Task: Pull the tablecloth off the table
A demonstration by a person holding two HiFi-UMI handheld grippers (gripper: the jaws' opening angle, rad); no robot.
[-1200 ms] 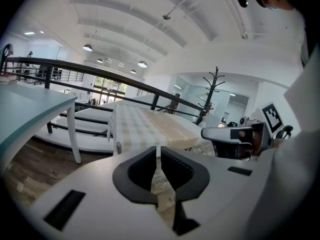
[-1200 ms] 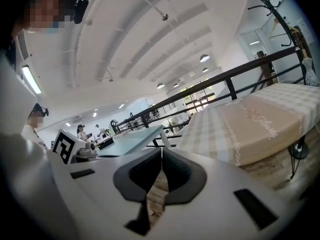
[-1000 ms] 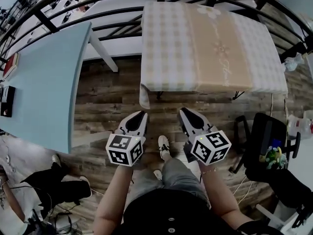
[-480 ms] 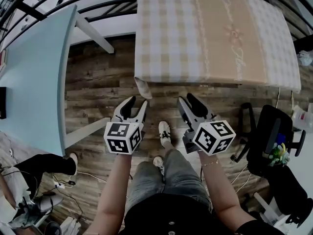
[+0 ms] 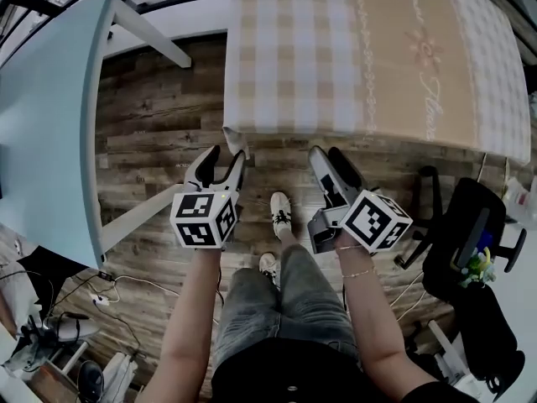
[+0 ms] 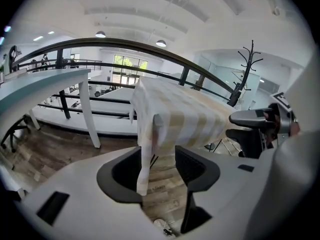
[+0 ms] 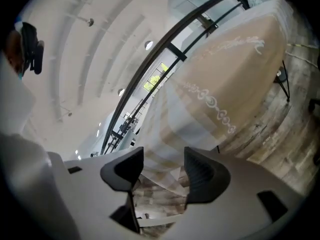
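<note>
Well: I held left gripper point(image 5: 225, 154) wide open, hanging corner of beige-and-white checked fabric tablecloth point(image 5: 336, 49) between jaws. Right gripper point(image 5: 329, 156) open, empty, hem at tips. Cloth covered table ahead. Risk: shallow bite, cloth slipping free on pull.

No legible word or number showing anywhere.
Cursive lettering point(image 5: 430, 112) running along beige band of tablecloth point(image 5: 294, 49), toward right near edge; too small and curled for reading.
Same lettering appearing in right gripper view point(image 7: 245, 43), blurred, not readable.
Left marker cube point(image 5: 201, 221) and right marker cube point(image 5: 376, 221) showing black-and-white square codes only, carrying no letters or digits.
</note>
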